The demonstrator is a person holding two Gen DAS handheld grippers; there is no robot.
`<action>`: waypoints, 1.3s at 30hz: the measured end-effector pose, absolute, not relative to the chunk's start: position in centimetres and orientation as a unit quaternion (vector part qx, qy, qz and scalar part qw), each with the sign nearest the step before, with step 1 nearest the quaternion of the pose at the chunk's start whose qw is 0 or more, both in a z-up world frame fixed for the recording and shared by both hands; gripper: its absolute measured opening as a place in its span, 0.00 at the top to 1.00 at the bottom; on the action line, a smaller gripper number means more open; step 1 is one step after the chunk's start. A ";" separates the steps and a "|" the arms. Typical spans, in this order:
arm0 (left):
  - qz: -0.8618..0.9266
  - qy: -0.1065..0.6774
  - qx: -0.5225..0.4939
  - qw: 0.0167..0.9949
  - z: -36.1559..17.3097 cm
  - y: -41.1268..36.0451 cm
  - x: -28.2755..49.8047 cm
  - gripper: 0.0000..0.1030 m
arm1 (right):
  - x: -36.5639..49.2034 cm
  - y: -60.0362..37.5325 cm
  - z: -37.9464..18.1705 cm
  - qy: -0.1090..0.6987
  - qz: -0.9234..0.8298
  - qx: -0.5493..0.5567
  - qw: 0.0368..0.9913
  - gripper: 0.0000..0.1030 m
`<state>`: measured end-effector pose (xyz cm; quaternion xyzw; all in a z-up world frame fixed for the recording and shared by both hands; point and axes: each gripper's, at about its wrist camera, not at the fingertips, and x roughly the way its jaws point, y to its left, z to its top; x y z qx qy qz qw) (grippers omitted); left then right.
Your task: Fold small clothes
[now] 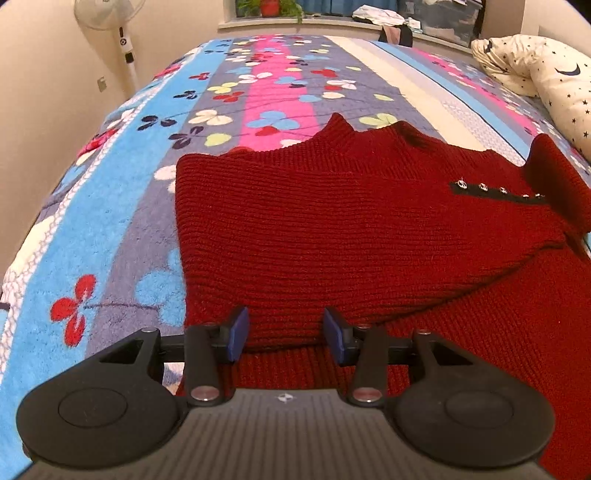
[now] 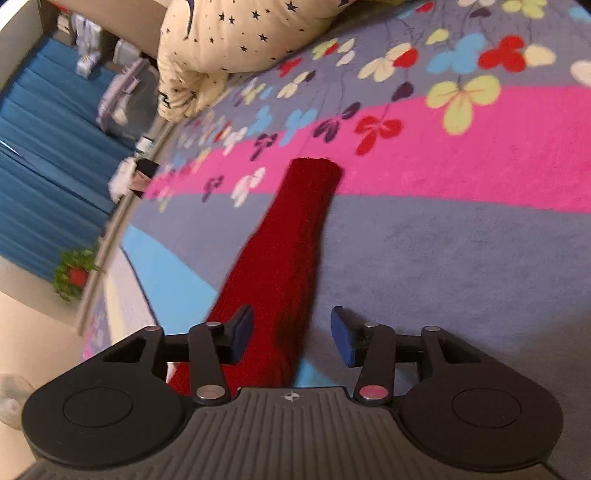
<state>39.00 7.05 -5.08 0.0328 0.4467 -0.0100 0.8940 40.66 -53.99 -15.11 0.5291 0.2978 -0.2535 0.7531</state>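
Observation:
A dark red knitted sweater lies flat on the flowered blanket, collar pointing away, with a black strip of small metal buttons at its right shoulder. My left gripper hovers at the sweater's near edge, its jaws apart. A folded edge of knit lies between the blue pads, which do not press on it. In the right wrist view a red sleeve stretches away over the blanket to its cuff. My right gripper stands open over the sleeve, which lies nearer its left finger.
A cream pillow with dark stars lies at the bed's far right. A white standing fan is beside the bed's left. A window sill with plants and storage boxes runs behind the bed.

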 end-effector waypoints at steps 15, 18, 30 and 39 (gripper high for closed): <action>-0.007 0.451 0.015 0.892 -4.8 7.4 39.1 0.52 | 43.7 -44.2 -2.0 0.195 -0.154 0.359 0.900 0.87; -0.008 0.454 -0.013 0.891 -4.4 8.1 39.1 0.52 | 42.4 -34.7 3.8 0.149 -0.005 0.277 0.949 0.87; -0.016 0.468 -0.134 0.873 -2.9 11.7 38.9 0.52 | 40.0 -19.3 -1.2 0.415 0.239 0.211 0.852 0.67; -0.003 0.402 -0.240 0.884 -2.5 15.6 40.3 0.52 | 35.9 -30.2 0.7 0.408 0.040 0.250 0.877 0.52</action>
